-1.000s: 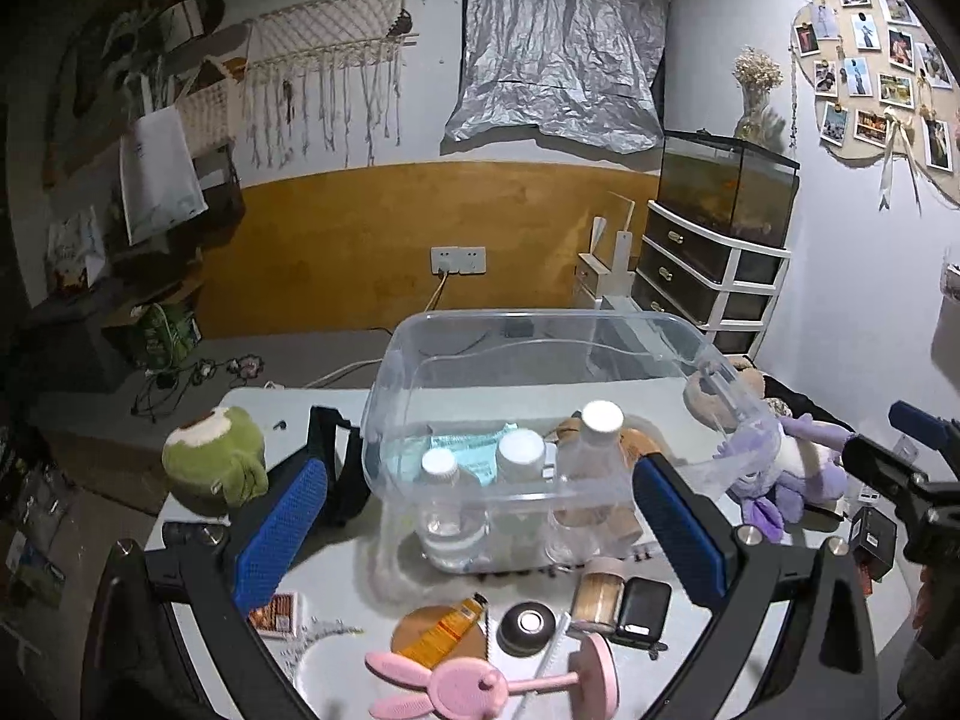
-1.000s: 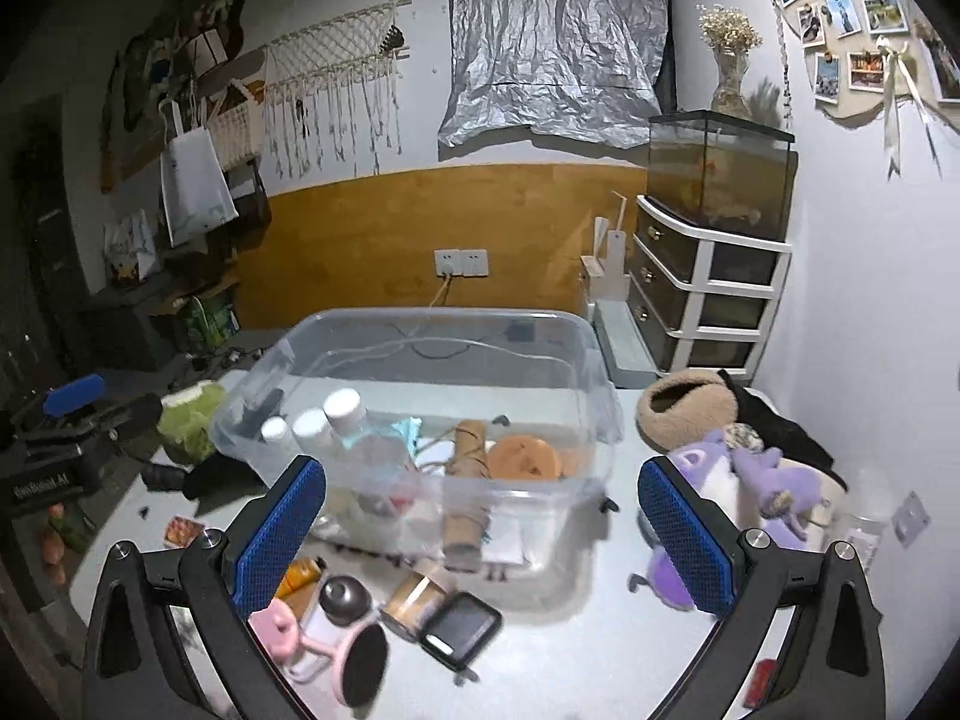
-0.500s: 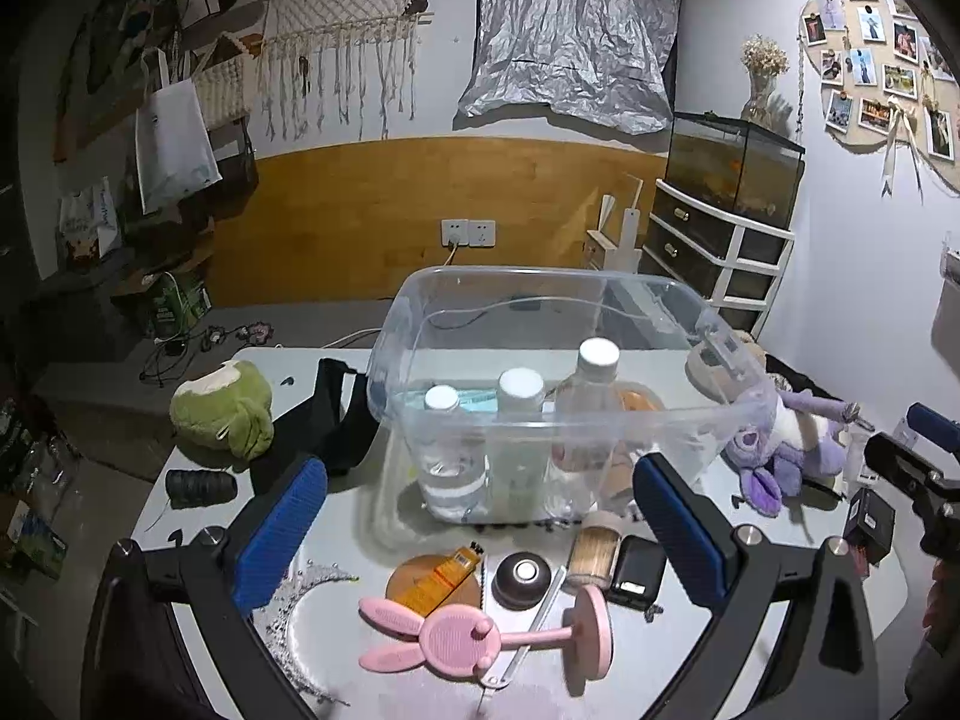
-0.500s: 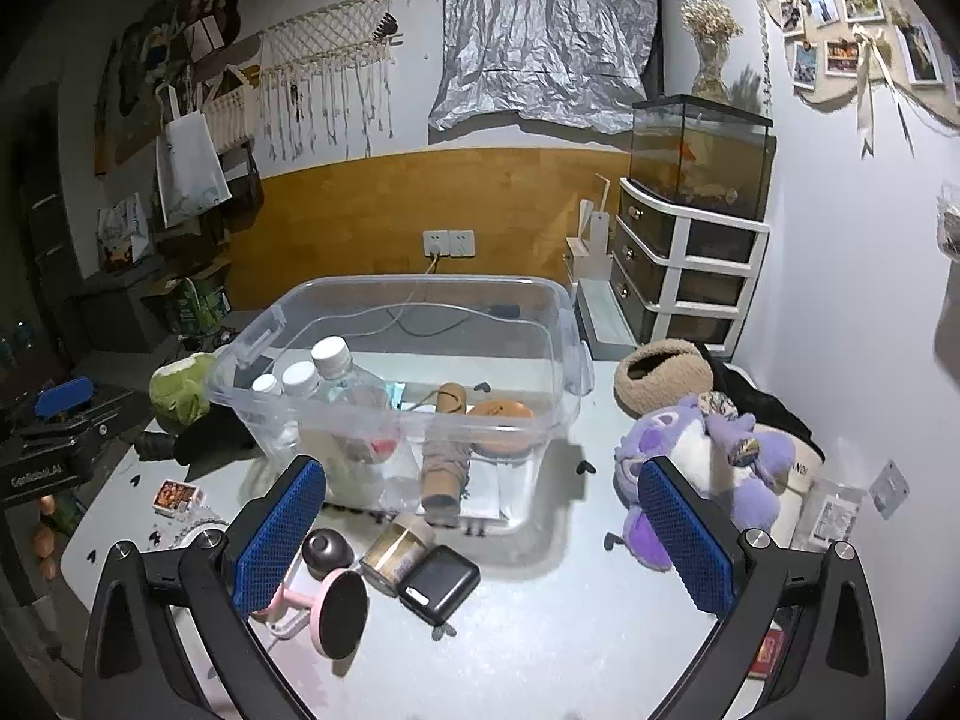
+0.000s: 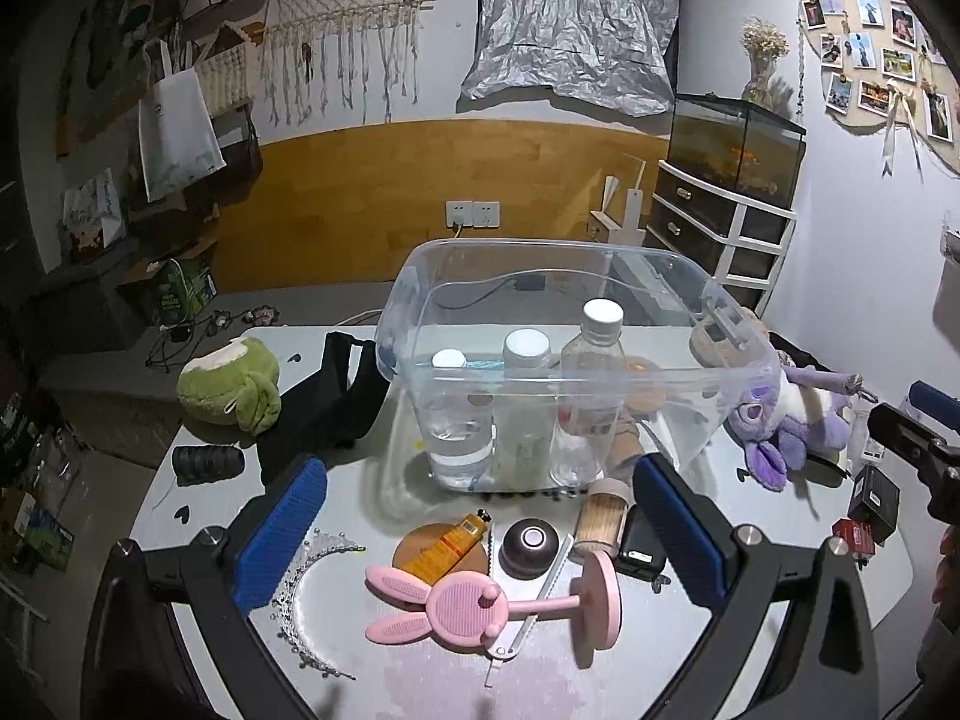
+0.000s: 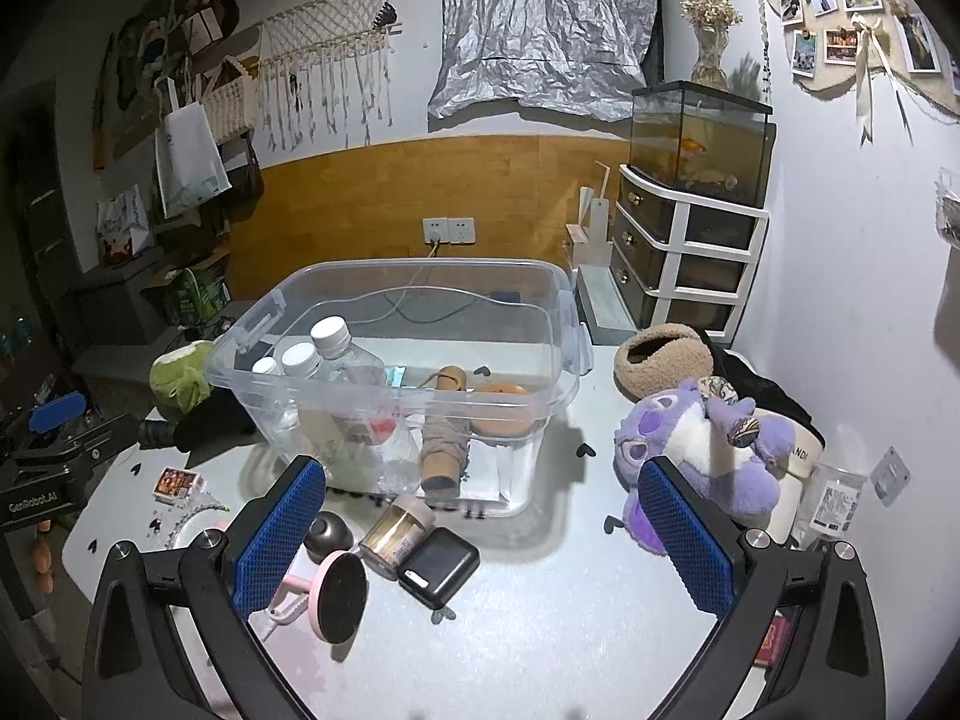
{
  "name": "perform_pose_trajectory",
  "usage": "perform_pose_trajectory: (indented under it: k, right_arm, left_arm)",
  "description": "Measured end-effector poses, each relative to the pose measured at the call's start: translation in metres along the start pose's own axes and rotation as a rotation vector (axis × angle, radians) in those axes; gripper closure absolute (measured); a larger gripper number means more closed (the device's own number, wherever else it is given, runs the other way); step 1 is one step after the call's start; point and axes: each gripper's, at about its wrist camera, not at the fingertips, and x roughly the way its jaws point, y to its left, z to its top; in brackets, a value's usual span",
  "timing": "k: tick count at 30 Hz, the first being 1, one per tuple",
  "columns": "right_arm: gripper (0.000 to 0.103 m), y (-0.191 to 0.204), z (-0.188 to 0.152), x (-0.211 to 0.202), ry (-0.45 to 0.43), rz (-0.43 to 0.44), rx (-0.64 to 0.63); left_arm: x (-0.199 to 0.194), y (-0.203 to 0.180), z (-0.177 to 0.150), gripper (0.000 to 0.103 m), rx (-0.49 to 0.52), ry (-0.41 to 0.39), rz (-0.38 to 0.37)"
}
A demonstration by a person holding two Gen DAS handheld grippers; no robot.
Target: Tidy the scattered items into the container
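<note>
Nearest the left wrist camera: left gripper [image 5: 480, 531], jaws spread wide, blue pads either side, nothing between them; it hangs above the near table edge. Right gripper [image 6: 482, 531], likewise spread wide and empty, above the grey table [image 6: 540, 618].

Beneath the left gripper, on the table:
- pink rabbit-eared stand mirror [image 5: 480, 600], lying on its side
- beaded tiara [image 5: 300, 594], at the left pad
- orange tube [image 5: 447, 546] resting on a round brown disc [image 5: 420, 543]
- dark round jar [image 5: 531, 543], just beside the tube
- toothpick jar [image 5: 600, 519], lying on its side, touching a black case [image 5: 639, 546]

Middle of the table: clear plastic container [image 5: 576, 372], open, no lid on it. Inside: three white-capped bottles [image 5: 591, 396] standing upright in a row at its left end; a brown roll [image 6: 444, 438] and an orange round item [image 6: 501, 408] towards the right end.

Left of the container: black fabric piece [image 5: 327, 408], dark thread spool [image 5: 207, 462], green plush [image 5: 231, 387].

Right of the container: purple plush toy [image 6: 702, 444], tan fuzzy slipper [image 6: 663, 360] behind it, small black box [image 5: 873, 495] near the table's right edge.

Far wall: fish tank [image 6: 699, 141] on a drawer unit [image 6: 678, 258], macramé hanging [image 6: 327, 60], silver sheet [image 6: 546, 24]
</note>
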Motion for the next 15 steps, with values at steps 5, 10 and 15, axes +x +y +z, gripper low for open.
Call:
perform_pose_trajectory:
  k: [5,10,15]
  right_arm:
    - [0.000,0.0013,-0.0003,-0.0017,-0.003,0.001,-0.004]
    - [0.000,0.0024,-0.0005,-0.0021,-0.002,0.002,-0.008]
    - [0.000,0.0037,-0.0004,-0.0011,0.002,0.002,-0.008]
  left_arm:
    - [0.0004,0.0008,-0.0009,0.000,-0.004,0.004,0.000]
    - [0.0013,0.0014,-0.0019,0.000,-0.010,0.005,-0.004]
    - [0.0014,0.0014,-0.0012,0.001,-0.009,0.001,0.002]
